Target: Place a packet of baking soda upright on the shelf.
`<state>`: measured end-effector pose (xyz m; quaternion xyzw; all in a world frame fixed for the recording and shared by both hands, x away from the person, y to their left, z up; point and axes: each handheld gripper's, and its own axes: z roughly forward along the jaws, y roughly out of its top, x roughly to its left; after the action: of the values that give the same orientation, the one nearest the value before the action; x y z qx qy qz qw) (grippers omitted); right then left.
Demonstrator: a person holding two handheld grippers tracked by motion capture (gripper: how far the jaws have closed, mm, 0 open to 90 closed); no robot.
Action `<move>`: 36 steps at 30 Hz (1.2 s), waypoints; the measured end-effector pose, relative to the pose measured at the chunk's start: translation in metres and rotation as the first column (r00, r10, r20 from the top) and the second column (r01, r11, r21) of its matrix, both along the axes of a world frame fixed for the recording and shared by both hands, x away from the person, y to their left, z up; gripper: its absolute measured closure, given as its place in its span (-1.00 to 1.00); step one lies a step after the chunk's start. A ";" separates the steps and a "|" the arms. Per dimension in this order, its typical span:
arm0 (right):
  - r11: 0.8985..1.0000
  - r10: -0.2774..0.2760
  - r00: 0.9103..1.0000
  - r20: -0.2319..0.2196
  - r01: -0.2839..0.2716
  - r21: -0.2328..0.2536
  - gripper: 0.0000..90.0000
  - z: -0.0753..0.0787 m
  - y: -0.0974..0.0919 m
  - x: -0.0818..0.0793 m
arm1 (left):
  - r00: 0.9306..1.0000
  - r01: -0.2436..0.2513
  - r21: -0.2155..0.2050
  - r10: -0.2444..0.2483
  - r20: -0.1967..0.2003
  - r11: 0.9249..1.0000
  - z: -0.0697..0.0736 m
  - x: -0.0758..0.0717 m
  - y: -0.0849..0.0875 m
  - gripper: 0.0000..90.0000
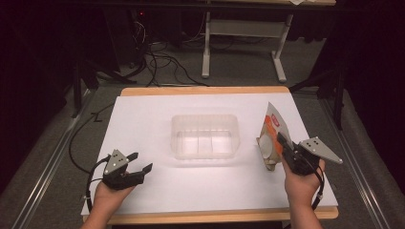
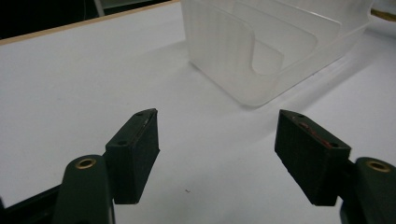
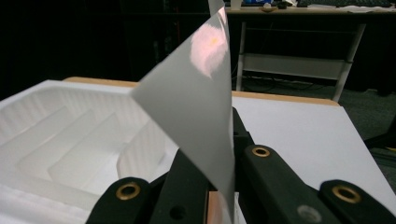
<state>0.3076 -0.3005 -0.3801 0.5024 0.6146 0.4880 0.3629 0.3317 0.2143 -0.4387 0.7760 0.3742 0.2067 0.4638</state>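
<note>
In my right gripper view, the packet [image 3: 196,102] clamped between my jaws shows its plain grey back; its printed face is turned away and its top corner is cut off by the upper edge. It hides part of the clear bin [image 3: 70,130], whose near wall runs out of frame at left and bottom. In the high view, lettering on the packet [image 1: 273,131] is too small to read. In my left gripper view, the bin [image 2: 275,51] is cropped at top and right.
</note>
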 end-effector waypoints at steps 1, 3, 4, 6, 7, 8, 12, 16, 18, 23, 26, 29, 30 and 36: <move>1.000 -0.004 1.000 0.005 0.004 0.004 1.00 0.002 0.001 0.001 | 1.000 -0.005 -0.010 0.005 -0.003 1.000 0.000 0.000 0.001 -0.31; 1.000 -0.003 1.000 0.015 0.003 0.009 1.00 0.005 0.004 0.003 | 1.000 -0.017 -0.032 0.017 0.004 0.999 0.003 -0.002 0.002 -0.31; 1.000 -0.003 1.000 0.016 0.003 0.012 1.00 0.006 0.005 0.005 | 1.000 -0.020 -0.044 0.021 0.008 0.999 0.004 -0.003 0.002 -0.31; 1.000 -0.004 1.000 0.020 0.003 0.021 1.00 0.011 0.008 0.007 | 1.000 -0.017 -0.048 0.018 0.016 0.999 0.005 -0.004 0.002 -0.31; 1.000 -0.002 1.000 0.022 0.001 0.024 1.00 0.013 0.009 0.008 | 1.000 -0.015 -0.043 0.016 0.017 0.999 0.005 -0.004 0.001 -0.31; 1.000 -0.001 1.000 0.023 0.000 0.022 1.00 0.016 0.011 0.009 | 1.000 -0.012 -0.038 0.013 0.014 0.999 0.005 -0.003 0.001 -0.31; 1.000 0.018 0.999 0.036 -0.018 0.023 1.00 0.027 0.019 0.013 | 1.000 -0.013 -0.033 0.013 0.007 0.999 0.003 -0.001 0.001 -0.31; 0.999 0.038 0.998 0.053 -0.040 0.031 1.00 0.037 0.027 0.015 | 1.000 -0.008 -0.031 0.009 0.010 0.999 0.003 -0.002 0.001 -0.31; 0.998 0.051 0.997 0.059 -0.054 0.042 1.00 0.041 0.032 0.017 | 1.000 -0.007 -0.035 0.007 0.012 0.999 0.003 -0.003 0.001 -0.31; 0.994 0.092 0.992 0.081 -0.097 0.058 1.00 0.052 0.047 0.021 | 1.000 -0.004 -0.030 0.004 0.013 1.000 0.003 -0.002 0.000 -0.31; 0.990 0.117 0.988 0.097 -0.124 0.068 1.00 0.059 0.057 0.024 | 1.000 0.000 -0.028 0.000 0.014 1.000 0.003 -0.002 -0.001 -0.32; 0.987 0.137 0.985 0.104 -0.145 0.071 1.00 0.064 0.069 0.028 | 1.000 0.004 -0.031 -0.004 0.020 1.000 0.004 -0.003 0.000 -0.32; 0.986 0.143 0.984 0.105 -0.151 0.071 1.00 0.065 0.073 0.029 | 1.000 0.003 -0.034 -0.003 0.023 0.999 0.004 -0.003 0.000 -0.32; 0.978 0.185 0.977 0.110 -0.194 0.071 1.00 0.069 0.099 0.039 | 1.000 0.002 -0.037 -0.001 0.025 0.999 0.004 -0.003 0.001 -0.32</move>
<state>0.3462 -0.2016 -0.3114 0.4301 0.6200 0.5701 0.3250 0.3292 0.2155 -0.4348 0.7648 0.3717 0.2088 0.4830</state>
